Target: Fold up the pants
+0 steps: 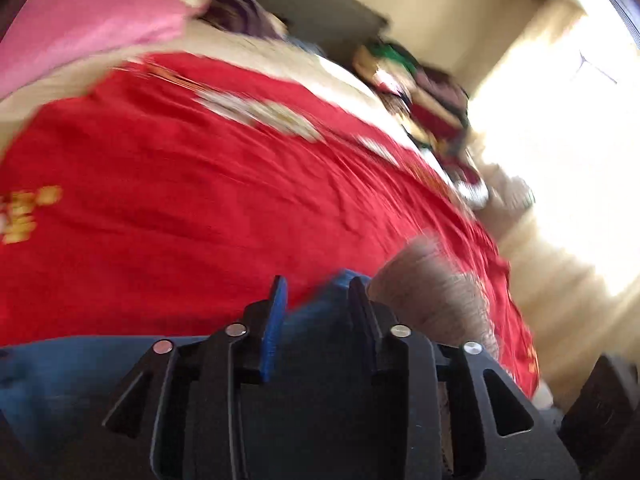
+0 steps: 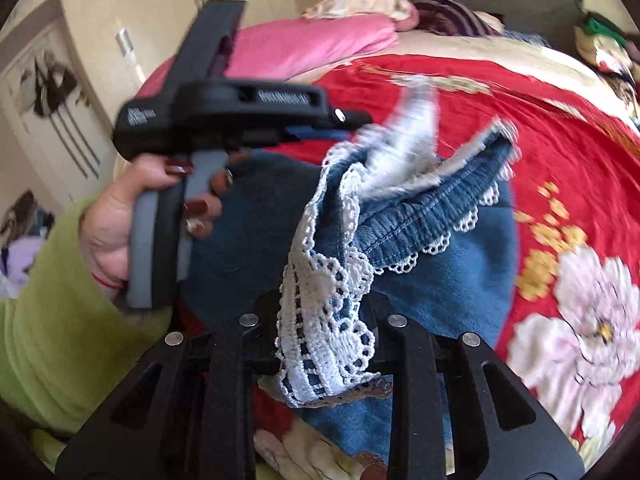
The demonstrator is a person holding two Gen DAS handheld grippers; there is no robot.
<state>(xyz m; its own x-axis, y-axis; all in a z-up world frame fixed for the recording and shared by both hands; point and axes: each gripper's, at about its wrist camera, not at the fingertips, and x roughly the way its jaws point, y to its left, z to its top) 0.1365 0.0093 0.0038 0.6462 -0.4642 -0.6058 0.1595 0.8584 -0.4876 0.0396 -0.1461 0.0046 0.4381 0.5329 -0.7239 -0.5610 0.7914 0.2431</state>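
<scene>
The pants are blue denim with white lace trim (image 2: pixel 420 216) and lie partly on the red bedspread (image 2: pixel 540 152). My right gripper (image 2: pixel 326 320) is shut on the lace-trimmed edge of the pants and holds it up off the bed. My left gripper (image 1: pixel 318 296) has its jaws apart, with blue denim (image 1: pixel 316 312) between and below the fingers. In the right wrist view the left gripper (image 2: pixel 320 130) is held by a hand in a green sleeve, above the pants, its tips near the raised lace edge. Both views are motion-blurred.
The red flowered bedspread (image 1: pixel 200 200) covers the bed. A pink pillow (image 2: pixel 320 44) and striped fabric (image 2: pixel 452 16) lie at the head. Mixed clothes (image 1: pixel 432 104) are piled at the bed's far edge. A door (image 2: pixel 48 112) stands at left, and a sunlit floor (image 1: pixel 560 200) is beside the bed.
</scene>
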